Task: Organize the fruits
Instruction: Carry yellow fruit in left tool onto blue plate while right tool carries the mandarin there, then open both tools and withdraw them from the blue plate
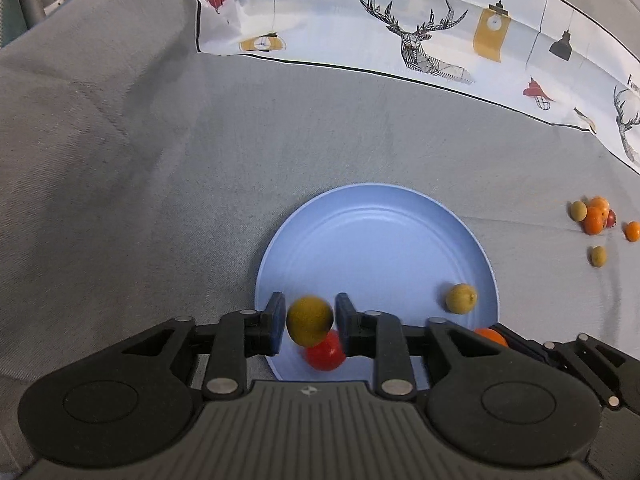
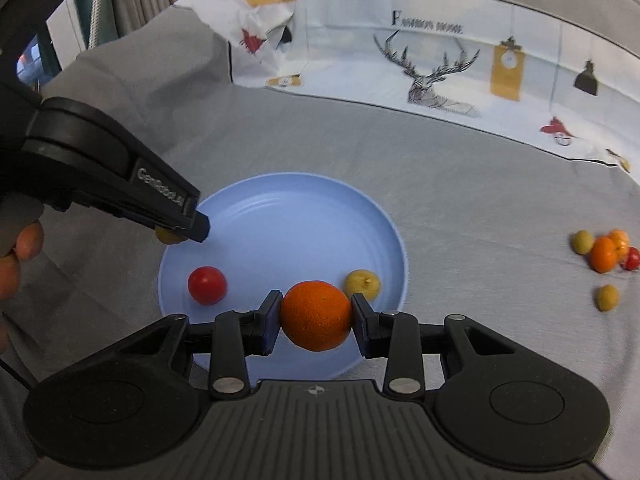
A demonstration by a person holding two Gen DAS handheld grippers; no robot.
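Note:
A light blue plate (image 1: 380, 220) (image 2: 300, 208) lies on the grey cloth. On it lie a red tomato (image 1: 326, 354) (image 2: 207, 285) and a yellow-green fruit (image 1: 461, 298) (image 2: 362, 283). My left gripper (image 1: 309, 326) stands over the plate's near left rim with a blurred yellow-green fruit (image 1: 309, 320) between its jaws; small gaps show at both sides. In the right wrist view that gripper (image 2: 176, 232) comes in from the left. My right gripper (image 2: 316, 318) is shut on an orange (image 2: 316, 316) above the plate's near edge.
A pile of small fruits, orange, yellow-green and red, lies on the cloth at the right (image 1: 596, 216) (image 2: 608, 252), with one yellow-green fruit apart (image 1: 598, 256) (image 2: 608, 297). A white printed cloth (image 1: 420, 20) lies along the far side.

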